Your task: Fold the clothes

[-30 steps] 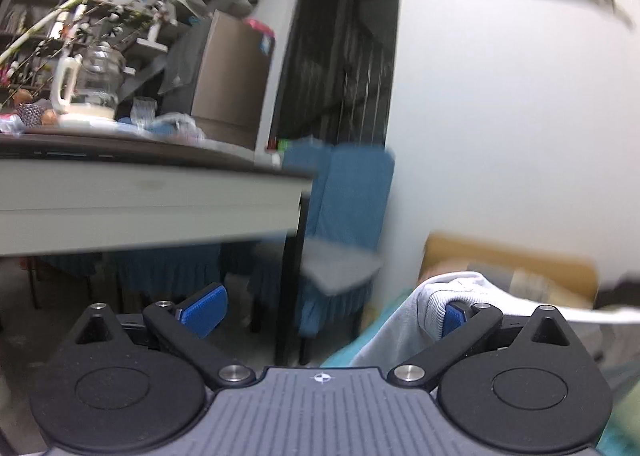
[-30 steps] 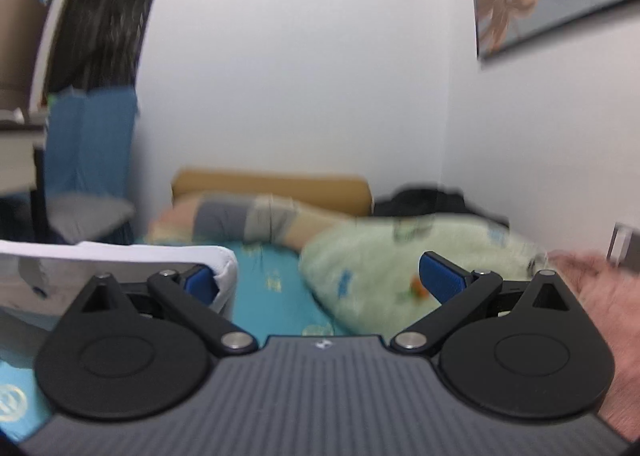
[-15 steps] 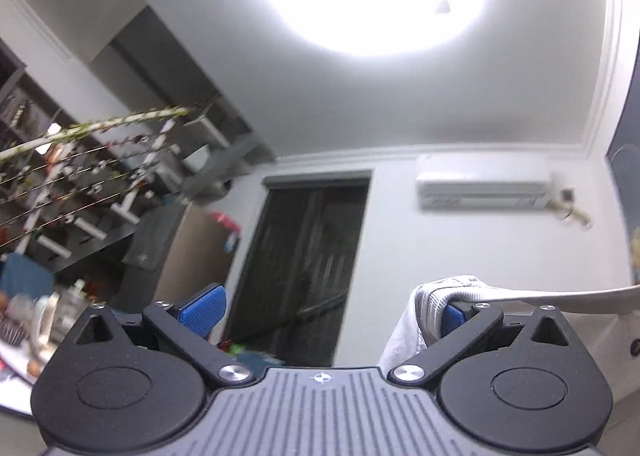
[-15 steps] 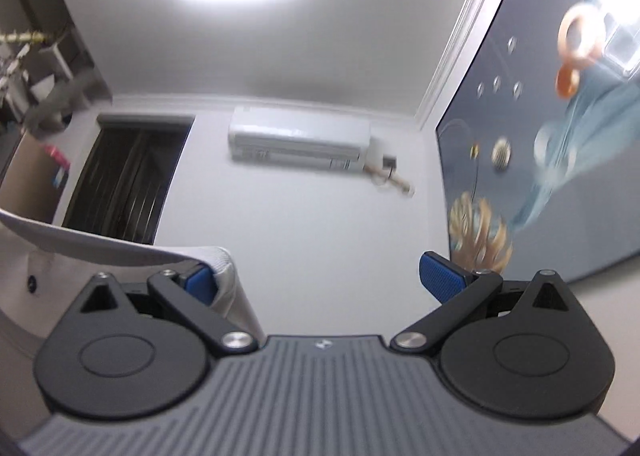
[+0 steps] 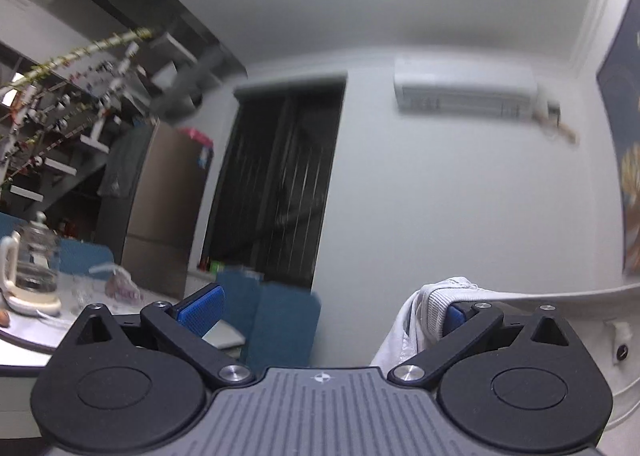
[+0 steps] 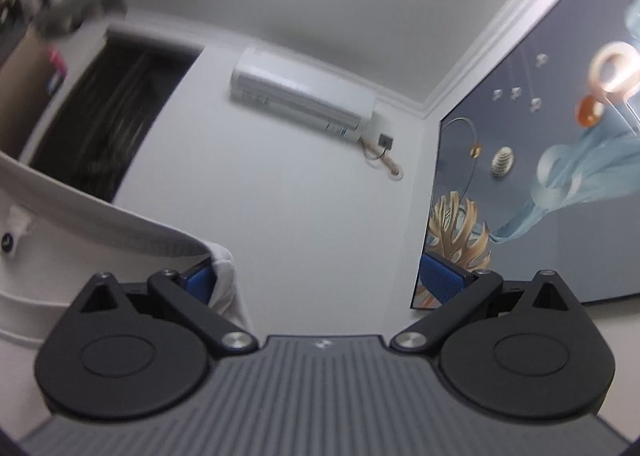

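Note:
A white garment with a ribbed waistband (image 5: 434,306) hangs stretched between my two grippers, raised in the air. In the left wrist view its edge is hooked over the right blue finger, and the left gripper (image 5: 328,306) has its jaws wide apart. In the right wrist view the white garment (image 6: 100,223) is draped over the left blue finger, and the right gripper (image 6: 324,280) also stands wide open. A small dark button (image 6: 7,240) shows on the cloth. The rest of the garment hangs out of sight below.
Both cameras point up at the wall with an air conditioner (image 5: 464,93) and a dark doorway (image 5: 276,191). A table (image 5: 28,336) with a glass kettle (image 5: 30,268) and blue chairs (image 5: 280,316) lie to the left. A wall painting (image 6: 540,183) is on the right.
Both grippers swung up from the bed towards the ceiling, lifting the white garment, then tilted slightly back down; the table and chairs are back in the left view.

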